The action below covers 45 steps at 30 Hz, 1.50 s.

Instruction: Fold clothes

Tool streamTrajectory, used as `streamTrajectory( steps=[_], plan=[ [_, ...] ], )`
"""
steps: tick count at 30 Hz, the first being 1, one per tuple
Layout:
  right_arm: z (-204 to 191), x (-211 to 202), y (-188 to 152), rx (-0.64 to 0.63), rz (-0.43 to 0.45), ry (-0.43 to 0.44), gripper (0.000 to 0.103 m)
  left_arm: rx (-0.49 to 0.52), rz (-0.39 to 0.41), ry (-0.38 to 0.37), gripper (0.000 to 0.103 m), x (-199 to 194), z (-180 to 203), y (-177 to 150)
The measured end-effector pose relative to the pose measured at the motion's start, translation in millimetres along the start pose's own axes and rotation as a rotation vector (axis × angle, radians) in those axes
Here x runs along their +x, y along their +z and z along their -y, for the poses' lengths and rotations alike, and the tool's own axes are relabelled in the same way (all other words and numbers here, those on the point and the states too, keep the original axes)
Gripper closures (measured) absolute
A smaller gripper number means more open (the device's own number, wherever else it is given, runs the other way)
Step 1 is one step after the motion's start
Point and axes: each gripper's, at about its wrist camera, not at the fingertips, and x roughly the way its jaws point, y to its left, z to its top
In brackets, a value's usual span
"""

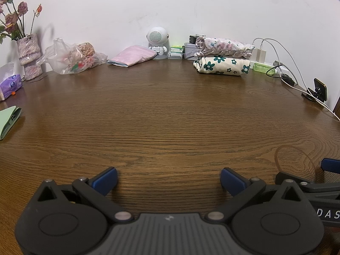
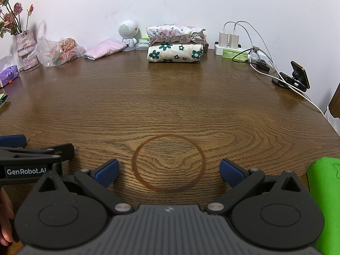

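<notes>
Two folded garments, a pink floral one (image 2: 175, 33) on a cream one with green flowers (image 2: 174, 53), sit stacked at the table's (image 2: 170, 97) far edge, seemingly done. The left gripper (image 1: 169, 181) and right gripper (image 2: 169, 173) both gape wide, holding nothing. A green cloth (image 2: 325, 201) (possibly next) is cut off at right, so I cannot tell what it is.

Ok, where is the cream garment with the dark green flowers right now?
The cream flowered garment lies folded at the table's far edge by the wall, under a folded pink floral garment. The astronaut-shaped speaker stands to its left, the power strip to its right.
</notes>
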Motion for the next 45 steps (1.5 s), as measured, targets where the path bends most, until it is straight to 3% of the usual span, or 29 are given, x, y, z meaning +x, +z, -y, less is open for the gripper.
streamTrajectory(
  steps=[45],
  plan=[
    [0.0,0.1,-0.7,0.000,0.000,0.000,0.001,-0.002,0.001,-0.004,0.000,0.9,-0.1,-0.5]
  ],
)
